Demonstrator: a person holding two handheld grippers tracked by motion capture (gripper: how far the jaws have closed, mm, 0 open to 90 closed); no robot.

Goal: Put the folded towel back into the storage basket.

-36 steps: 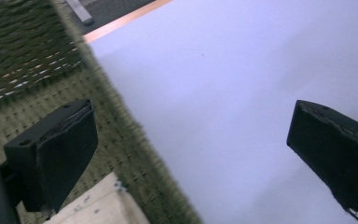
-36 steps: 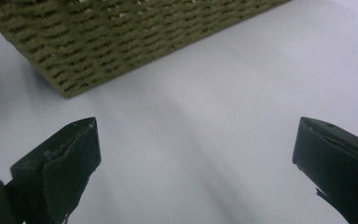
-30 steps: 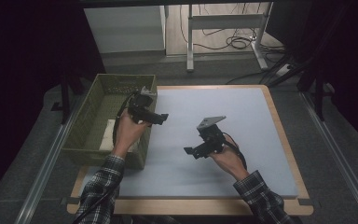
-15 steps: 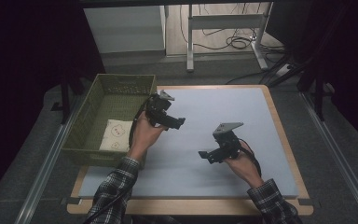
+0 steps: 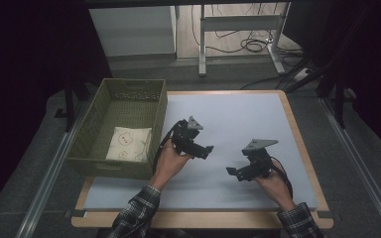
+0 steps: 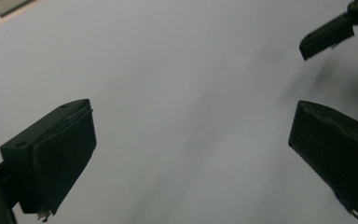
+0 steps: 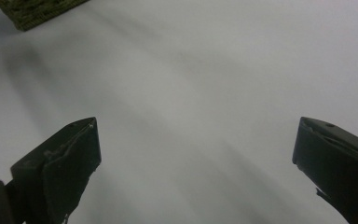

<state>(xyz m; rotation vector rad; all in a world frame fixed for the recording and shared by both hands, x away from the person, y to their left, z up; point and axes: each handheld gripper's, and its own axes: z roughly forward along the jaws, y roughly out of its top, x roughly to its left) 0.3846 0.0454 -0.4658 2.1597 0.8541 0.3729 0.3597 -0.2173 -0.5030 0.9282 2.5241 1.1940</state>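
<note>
light: dim surround, table lit | focus: gripper views motion-blurred

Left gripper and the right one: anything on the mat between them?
Nothing. In the high view the stretch of grey mat between the left gripper and right gripper is bare.

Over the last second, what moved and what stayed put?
The left gripper pulled back from over the green basket to the white mat, jaws open and empty. The right gripper drifted right, toward the person, open too. The basket and the cloth pouch inside it stayed put.
</note>
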